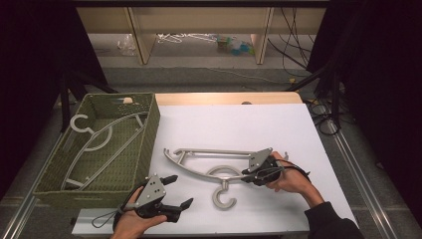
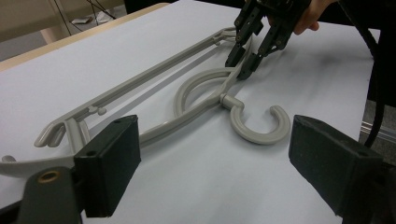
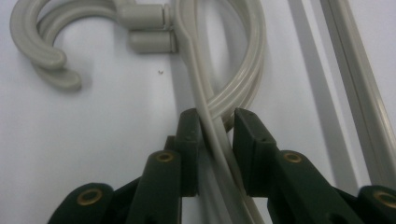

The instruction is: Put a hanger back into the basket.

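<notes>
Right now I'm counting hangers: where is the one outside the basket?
In the high view the grey hanger lies on the white tabletop, right of the green basket, gripped by the right hand-held gripper.

Grey plastic hanger (image 1: 219,172) lies flat on white table (hook toward person).

My work surface is a white table (image 1: 278,124) with a wooden far edge. Directly on it lie a grey hanger (image 1: 214,167) and, at left, a green woven basket (image 1: 149,129).
</notes>
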Demonstrator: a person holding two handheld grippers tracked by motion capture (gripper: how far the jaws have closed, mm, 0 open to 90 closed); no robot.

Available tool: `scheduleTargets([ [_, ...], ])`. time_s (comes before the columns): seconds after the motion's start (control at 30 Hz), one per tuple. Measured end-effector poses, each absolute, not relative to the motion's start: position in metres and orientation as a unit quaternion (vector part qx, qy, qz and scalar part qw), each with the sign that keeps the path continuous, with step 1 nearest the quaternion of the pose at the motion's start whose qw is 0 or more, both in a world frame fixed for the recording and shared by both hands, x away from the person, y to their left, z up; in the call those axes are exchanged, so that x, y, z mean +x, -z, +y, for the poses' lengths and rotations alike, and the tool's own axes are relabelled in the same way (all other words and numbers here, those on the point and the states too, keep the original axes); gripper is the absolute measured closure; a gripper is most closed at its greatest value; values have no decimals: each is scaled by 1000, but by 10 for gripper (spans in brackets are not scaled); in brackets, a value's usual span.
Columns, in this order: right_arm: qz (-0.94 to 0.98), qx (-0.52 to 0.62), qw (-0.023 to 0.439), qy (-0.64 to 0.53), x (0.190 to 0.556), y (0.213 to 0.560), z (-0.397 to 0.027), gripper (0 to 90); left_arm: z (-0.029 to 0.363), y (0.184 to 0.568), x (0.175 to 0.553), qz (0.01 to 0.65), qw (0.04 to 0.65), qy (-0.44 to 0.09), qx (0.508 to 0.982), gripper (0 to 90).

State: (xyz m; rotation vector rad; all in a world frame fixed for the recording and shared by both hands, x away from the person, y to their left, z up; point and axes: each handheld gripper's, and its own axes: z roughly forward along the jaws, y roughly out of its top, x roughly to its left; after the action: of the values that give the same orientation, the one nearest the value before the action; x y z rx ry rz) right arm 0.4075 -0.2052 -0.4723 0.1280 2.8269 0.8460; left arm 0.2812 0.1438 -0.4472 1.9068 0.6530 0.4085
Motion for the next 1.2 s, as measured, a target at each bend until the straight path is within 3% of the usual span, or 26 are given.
scheduleTargets([
  [0.8, 942, -83, 112, -307, 384, 425, -205, 822, 147, 445, 282, 257, 506, -209, 796, 209],
  [1.2, 937, -109, 82, -322, 367, 422, -205, 822, 145, 444, 281, 243, 502, -230, 798, 259],
])
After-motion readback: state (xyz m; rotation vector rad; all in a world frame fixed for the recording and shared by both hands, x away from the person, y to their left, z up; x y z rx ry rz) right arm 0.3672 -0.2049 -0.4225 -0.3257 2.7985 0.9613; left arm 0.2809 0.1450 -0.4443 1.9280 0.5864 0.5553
